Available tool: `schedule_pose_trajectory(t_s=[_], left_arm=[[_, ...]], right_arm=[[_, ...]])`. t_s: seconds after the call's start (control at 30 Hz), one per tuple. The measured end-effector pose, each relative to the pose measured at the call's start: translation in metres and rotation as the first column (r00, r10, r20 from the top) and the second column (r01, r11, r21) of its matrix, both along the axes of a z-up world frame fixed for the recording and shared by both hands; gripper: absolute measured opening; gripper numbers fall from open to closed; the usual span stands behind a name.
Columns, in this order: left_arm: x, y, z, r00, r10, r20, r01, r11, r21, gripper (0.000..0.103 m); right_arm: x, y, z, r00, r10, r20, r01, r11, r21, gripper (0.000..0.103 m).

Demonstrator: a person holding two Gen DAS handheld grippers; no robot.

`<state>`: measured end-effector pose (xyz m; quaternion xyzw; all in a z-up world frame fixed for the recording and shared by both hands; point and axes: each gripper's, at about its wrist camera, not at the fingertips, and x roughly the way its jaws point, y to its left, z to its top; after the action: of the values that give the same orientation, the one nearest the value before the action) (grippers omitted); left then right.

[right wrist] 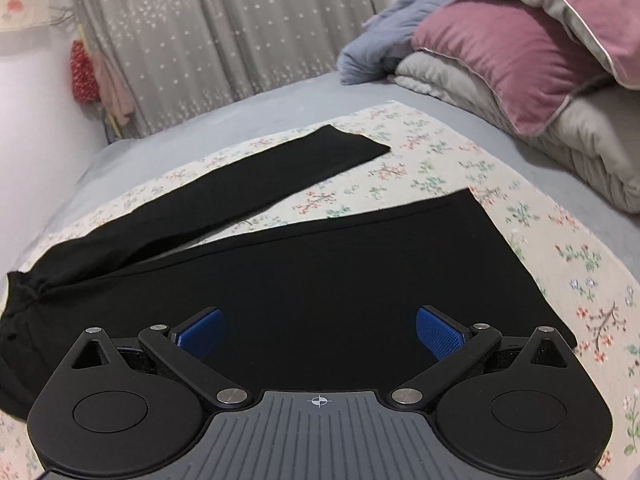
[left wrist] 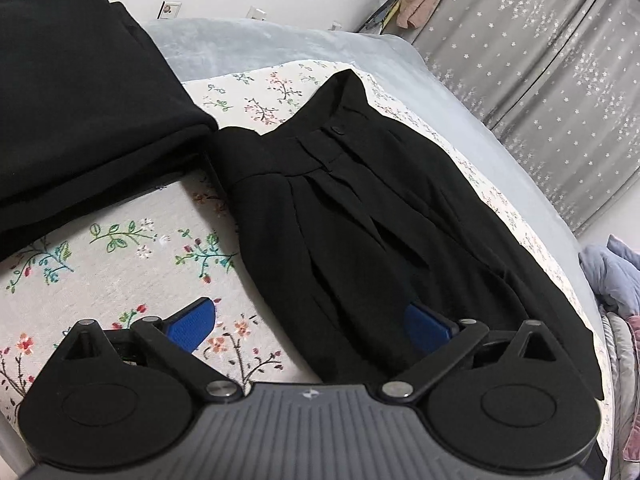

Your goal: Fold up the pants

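Left wrist view, left gripper [left wrist: 308, 324] spread wide over black pleated fabric pants [left wrist: 360, 208] on floral cotton sheet [left wrist: 132, 248], right gripper [right wrist: 320, 330] spread, empty, above pants leg.

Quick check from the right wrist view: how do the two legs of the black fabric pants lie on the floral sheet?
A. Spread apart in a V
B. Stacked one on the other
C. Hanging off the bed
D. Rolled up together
A: the two legs of the black fabric pants diverge, with the floral sheet showing between them.
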<state>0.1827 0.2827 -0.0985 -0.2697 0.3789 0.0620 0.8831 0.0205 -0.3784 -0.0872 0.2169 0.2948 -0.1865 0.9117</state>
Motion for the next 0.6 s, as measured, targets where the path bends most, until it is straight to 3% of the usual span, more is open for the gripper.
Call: schedule_pose_trajectory(t_s=[0.23, 0.3, 0.43, 0.47, 0.57, 0.6], left_arm=[[0.003, 0.002, -0.013, 1.000, 0.007, -0.011, -0.008, 0.997, -0.083, 0.098], [0.006, -0.003, -0.013, 1.000, 0.009, -0.001, -0.009, 0.998, -0.064, 0.082], [0.012, -0.011, -0.017, 1.000, 0.014, -0.010, -0.015, 0.998, -0.055, 0.063], [0.013, -0.013, -0.017, 1.000, 0.017, -0.010, -0.018, 0.999, -0.049, 0.053], [0.016, -0.016, -0.016, 0.999, 0.020, -0.033, -0.019, 1.000, 0.019, 0.000], [0.016, -0.014, -0.017, 0.999, 0.024, -0.042, -0.022, 0.999, 0.027, 0.000]], right_arm=[[-0.002, -0.007, -0.014, 0.991, -0.062, -0.121, 0.065, 0.998, 0.024, 0.103], [-0.005, -0.012, -0.019, 0.985, -0.077, -0.153, 0.082, 0.996, 0.029, 0.103], [-0.011, -0.015, -0.023, 0.980, -0.081, -0.183, 0.090, 0.995, 0.041, 0.103], [-0.012, -0.014, -0.024, 0.979, -0.079, -0.189, 0.088, 0.995, 0.038, 0.103], [-0.012, -0.012, -0.028, 0.974, -0.068, -0.216, 0.076, 0.997, 0.030, 0.103], [-0.012, -0.012, -0.030, 0.972, -0.065, -0.228, 0.073, 0.997, 0.029, 0.103]])
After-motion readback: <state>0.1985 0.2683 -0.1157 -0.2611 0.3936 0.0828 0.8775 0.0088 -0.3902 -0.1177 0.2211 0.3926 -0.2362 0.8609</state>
